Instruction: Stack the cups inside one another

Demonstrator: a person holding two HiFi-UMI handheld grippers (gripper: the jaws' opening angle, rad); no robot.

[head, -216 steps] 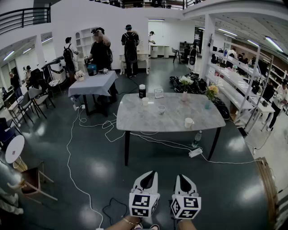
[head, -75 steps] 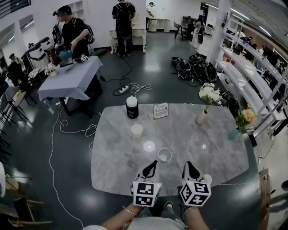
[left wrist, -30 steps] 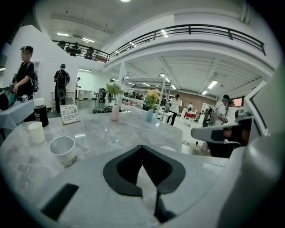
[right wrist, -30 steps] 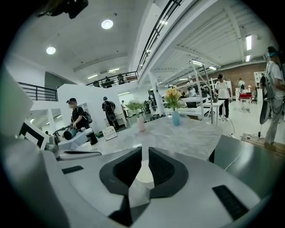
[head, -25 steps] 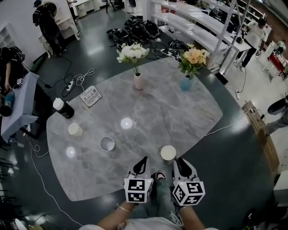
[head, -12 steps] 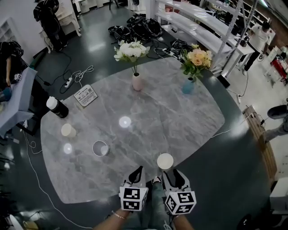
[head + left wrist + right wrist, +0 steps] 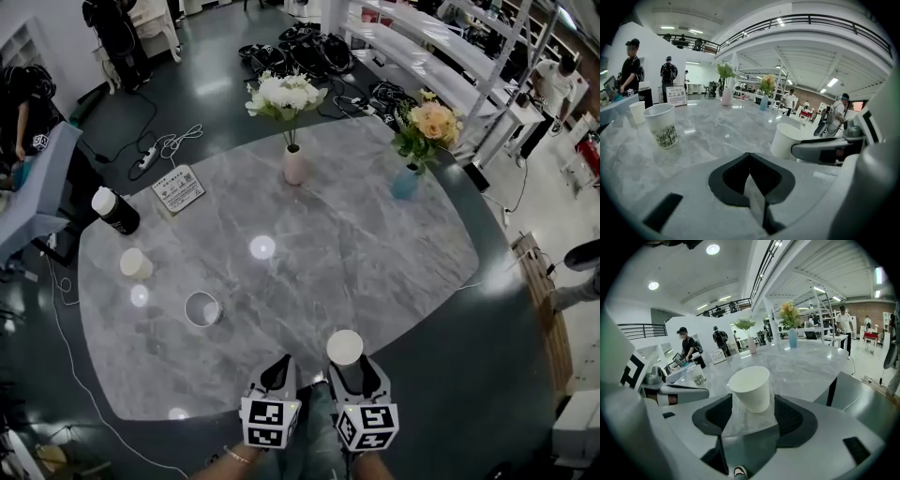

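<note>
**Right gripper wide around white cup, left gripper closed**

Head view: white cup at near bench edge; printed cup well apart, left.
Left gripper view: jaws together, empty.
Right gripper view: jaws just opened wide, white cup upright between them, unpressed.

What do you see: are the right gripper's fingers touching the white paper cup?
Apart. In the right gripper view the white paper cup stands between the right gripper's fingers, which have just been opening; bare table shows beside it.
</note>
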